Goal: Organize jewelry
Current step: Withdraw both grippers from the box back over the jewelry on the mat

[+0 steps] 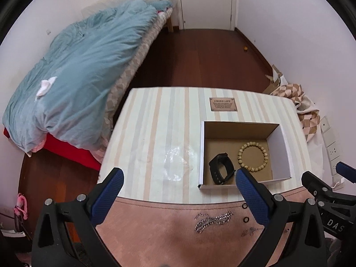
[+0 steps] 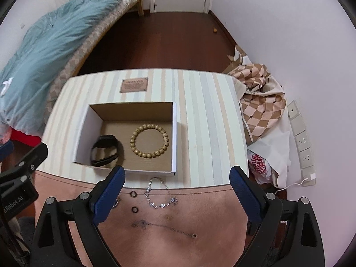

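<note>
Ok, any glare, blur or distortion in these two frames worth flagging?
Left wrist view: a patch of glare on the striped tablecloth left of the box; table edges bow from the fisheye. Right wrist view: the plaque text is too soft to read; the watch casts a shadow inside the box.

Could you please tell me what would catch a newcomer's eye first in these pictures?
Probably the open cardboard box on the striped table, holding a beaded bracelet with a black watch to its left. Nearer the camera, a silver bracelet and two small black rings lie loose on the pink mat.
</note>
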Tool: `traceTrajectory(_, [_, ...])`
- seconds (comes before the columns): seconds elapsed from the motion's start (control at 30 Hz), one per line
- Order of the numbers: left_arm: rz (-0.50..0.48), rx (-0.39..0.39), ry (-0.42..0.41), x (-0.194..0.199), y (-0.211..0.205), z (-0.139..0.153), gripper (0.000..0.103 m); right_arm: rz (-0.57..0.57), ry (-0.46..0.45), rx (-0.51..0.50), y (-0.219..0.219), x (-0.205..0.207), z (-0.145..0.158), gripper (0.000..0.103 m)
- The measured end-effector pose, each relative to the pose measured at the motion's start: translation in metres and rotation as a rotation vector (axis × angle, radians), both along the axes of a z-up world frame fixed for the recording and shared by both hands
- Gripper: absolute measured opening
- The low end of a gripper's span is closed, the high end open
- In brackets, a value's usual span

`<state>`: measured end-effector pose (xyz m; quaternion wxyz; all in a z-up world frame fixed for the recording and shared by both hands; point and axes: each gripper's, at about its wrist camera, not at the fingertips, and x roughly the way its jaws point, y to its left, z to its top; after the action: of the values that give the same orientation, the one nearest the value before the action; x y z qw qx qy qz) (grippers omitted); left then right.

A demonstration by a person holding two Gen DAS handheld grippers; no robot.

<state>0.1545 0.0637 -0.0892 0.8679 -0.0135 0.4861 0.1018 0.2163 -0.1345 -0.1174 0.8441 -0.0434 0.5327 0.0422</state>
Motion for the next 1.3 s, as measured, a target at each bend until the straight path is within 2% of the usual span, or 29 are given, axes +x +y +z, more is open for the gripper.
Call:
traceTrajectory(0.4, [-0.021, -0.013, -0.116, -0.060, -0.003, 0.057, 0.103, 0.010, -0.135, 0.040, -0.001, -0.063, 0.063, 0.096])
traceTrajectory(0.6, [-0.030, -0.023, -0.150, -0.087, -0.004, 0.074, 0.103, 0.014, -0.173, 0.062, -0.001, -0.091, 0.083, 0.096])
traceTrajectory(0.77, [-0.020, -0.024, -0.157, -0.100, -0.004, 0.078, 0.103, 0.016, -0.171, 0.091, -0.001, -0.106, 0.087, 0.096])
traceTrajectory(0.9, [-0.005, -0.021, -0.141, -0.105, -0.002, 0.065, 0.103, -0.008, -0.131, 0.107, -0.009, -0.112, 0.070, 0.096])
traceTrajectory(1.0, [0.000, -0.017, -0.101, -0.105, 0.000, 0.042, 0.103, -0.050, -0.071, 0.109, -0.021, -0.111, 0.039, 0.096])
traceTrajectory(1.17, [0.018, -0.005, -0.002, -0.098, 0.006, -0.018, 0.103, -0.121, 0.055, 0.123, -0.048, -0.106, -0.025, 0.096])
traceTrajectory(1.3, [0.026, -0.034, 0.109, -0.085, 0.013, -0.072, 0.103, -0.163, 0.114, 0.143, -0.063, -0.105, -0.066, 0.094])
